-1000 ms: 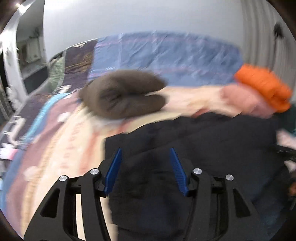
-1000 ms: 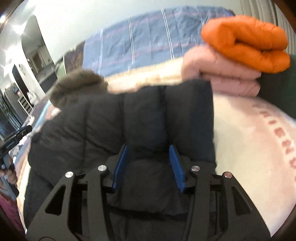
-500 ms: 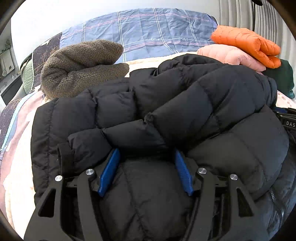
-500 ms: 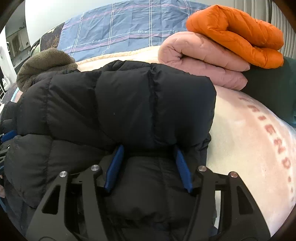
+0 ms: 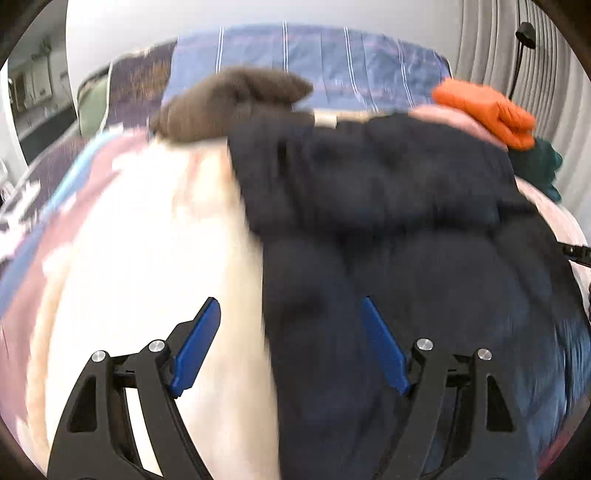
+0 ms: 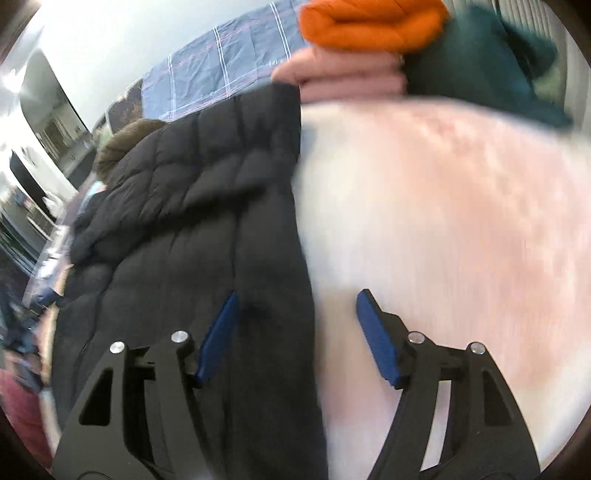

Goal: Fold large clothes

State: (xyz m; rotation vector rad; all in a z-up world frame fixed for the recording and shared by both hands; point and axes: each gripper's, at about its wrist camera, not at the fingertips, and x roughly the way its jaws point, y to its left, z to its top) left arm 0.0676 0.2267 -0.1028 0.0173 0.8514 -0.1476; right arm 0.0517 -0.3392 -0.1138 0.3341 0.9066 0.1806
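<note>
The black puffer jacket [image 5: 388, 221] lies folded on the bed's cream blanket [image 5: 155, 258], released so the fold can settle. The left tool [image 5: 290, 343] and the right tool [image 6: 295, 336] have just been opening; both stand wide, gripping nothing, each straddling 1 jacket edge. Folded orange jacket [image 6: 369, 22] and pink jacket [image 6: 343, 74] are stacked at 12 o'clock, a brown fleece [image 5: 229, 103] at 11 o'clock, before a pale wall.

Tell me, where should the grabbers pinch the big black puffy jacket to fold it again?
Probably at its two near side edges. The black jacket lies flat on the pale blanket, its left edge between the open left gripper fingers and its right edge between the open right gripper fingers. Both jaws have just been opening. Come from the near side, one pad sliding under each edge.
</note>
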